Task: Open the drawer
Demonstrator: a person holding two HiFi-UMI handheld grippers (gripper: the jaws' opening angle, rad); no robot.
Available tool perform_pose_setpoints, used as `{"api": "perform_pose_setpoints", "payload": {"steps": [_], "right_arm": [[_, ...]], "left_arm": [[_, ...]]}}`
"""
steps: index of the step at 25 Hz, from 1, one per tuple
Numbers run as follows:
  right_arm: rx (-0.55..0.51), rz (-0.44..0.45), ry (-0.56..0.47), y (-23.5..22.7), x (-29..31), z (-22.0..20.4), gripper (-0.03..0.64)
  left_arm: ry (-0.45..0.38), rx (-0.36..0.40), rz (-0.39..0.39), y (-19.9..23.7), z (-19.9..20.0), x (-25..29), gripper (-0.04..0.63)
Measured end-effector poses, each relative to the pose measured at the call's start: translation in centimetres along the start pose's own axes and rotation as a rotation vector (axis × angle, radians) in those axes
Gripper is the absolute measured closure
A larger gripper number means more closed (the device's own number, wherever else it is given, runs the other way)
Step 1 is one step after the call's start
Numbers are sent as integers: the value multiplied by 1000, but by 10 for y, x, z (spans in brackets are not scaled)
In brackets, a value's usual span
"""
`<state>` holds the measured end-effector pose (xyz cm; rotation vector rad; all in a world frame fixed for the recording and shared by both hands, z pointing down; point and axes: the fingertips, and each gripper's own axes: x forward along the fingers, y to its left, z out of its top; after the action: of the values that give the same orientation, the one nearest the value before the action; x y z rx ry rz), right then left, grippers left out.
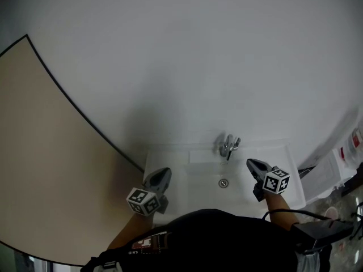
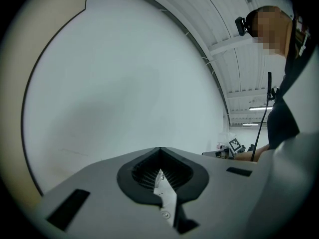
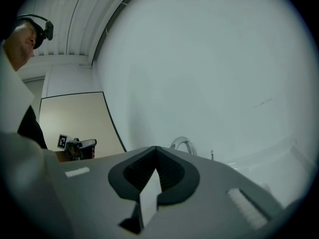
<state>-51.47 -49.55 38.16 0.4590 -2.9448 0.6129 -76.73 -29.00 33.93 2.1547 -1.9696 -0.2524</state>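
over the sink [image 1: 170, 153] at lower centre, left gripper [image 1: 161, 178] and right gripper [image 1: 256, 168] hover clenched on nothing; no drawer visible, opening not begun.

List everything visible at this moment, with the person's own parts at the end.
wall: one, white, fills the top and middle of the head view
panel: one, beige with a dark edge, left of the sink
sink: one, white, against the wall, below centre
faucet: one, chrome, at the sink's back rim
drain: one, metal, in the basin
containers: count unclear, white with red labels, far right edge
left gripper: one, grey, jaws together, empty, over the sink's left side
right gripper: one, grey, jaws together, empty, over the sink's right side
forearms: two, bare, behind the grippers
top: one, black, bottom edge
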Motion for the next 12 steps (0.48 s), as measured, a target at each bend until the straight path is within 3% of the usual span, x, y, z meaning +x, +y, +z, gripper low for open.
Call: {"api": "perform_pose_setpoints", "payload": {"steps": [12], "right_arm": [[-65,-52,47,-1,6,-2,618]], "left_arm": [[5,-12,-27,9,-4,10,595]]}}
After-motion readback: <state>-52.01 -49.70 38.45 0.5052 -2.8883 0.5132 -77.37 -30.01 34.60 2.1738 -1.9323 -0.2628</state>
